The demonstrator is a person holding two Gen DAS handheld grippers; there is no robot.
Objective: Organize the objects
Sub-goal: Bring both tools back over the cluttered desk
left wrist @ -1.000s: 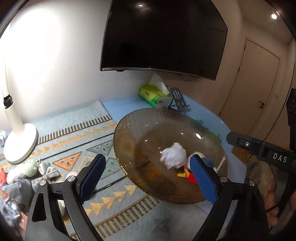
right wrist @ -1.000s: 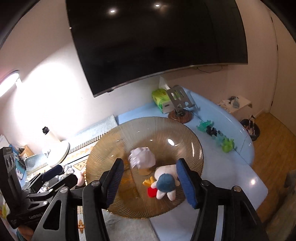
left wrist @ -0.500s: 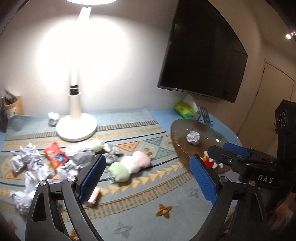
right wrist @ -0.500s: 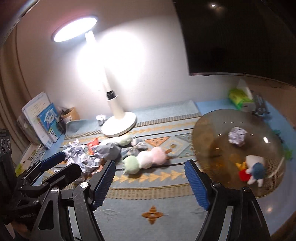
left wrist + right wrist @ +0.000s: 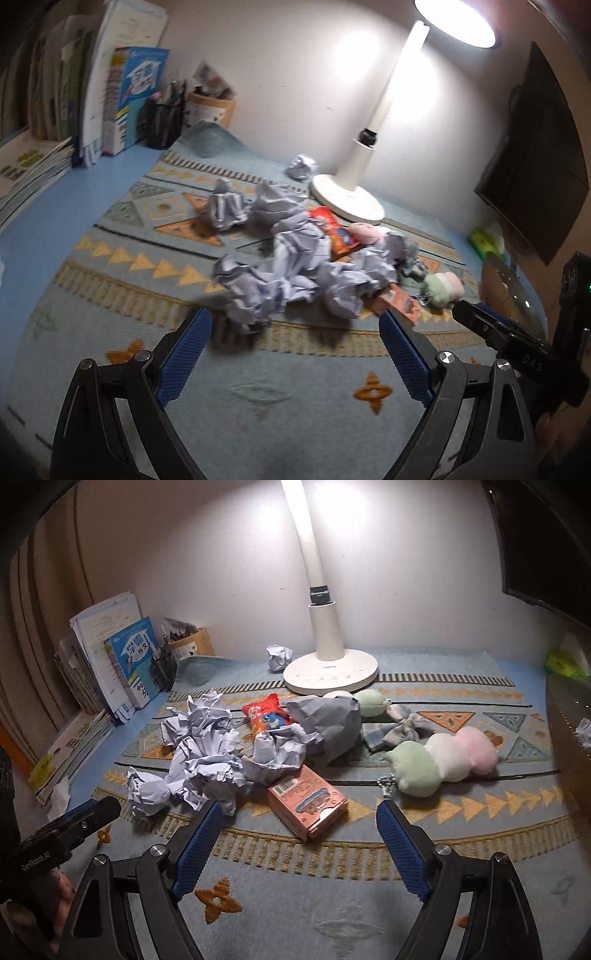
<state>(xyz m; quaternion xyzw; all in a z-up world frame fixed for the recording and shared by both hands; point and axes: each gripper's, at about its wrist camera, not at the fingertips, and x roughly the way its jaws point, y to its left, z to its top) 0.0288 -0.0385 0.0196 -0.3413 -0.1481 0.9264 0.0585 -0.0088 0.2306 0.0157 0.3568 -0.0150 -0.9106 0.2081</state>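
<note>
A heap of crumpled paper balls (image 5: 207,753) lies on the patterned mat, also in the left wrist view (image 5: 288,273). Among them are an orange carton (image 5: 308,803), a red snack packet (image 5: 267,714), a grey crumpled bag (image 5: 328,720) and a green-white-pink plush (image 5: 443,760). My right gripper (image 5: 299,834) is open and empty, just in front of the carton. My left gripper (image 5: 293,350) is open and empty, just in front of the paper heap. The amber glass bowl (image 5: 513,291) shows at the right edge, with a paper ball (image 5: 583,731) in it.
A white lamp base (image 5: 330,670) stands behind the heap with one paper ball (image 5: 279,657) beside it. Books (image 5: 125,661) and pen holders (image 5: 184,642) line the left back. A green tissue box (image 5: 561,662) sits far right. A TV (image 5: 535,177) hangs on the wall.
Both grippers have swung left from the glass bowl to the heap of paper and toys and come closer to it. Both stayed open and empty.
</note>
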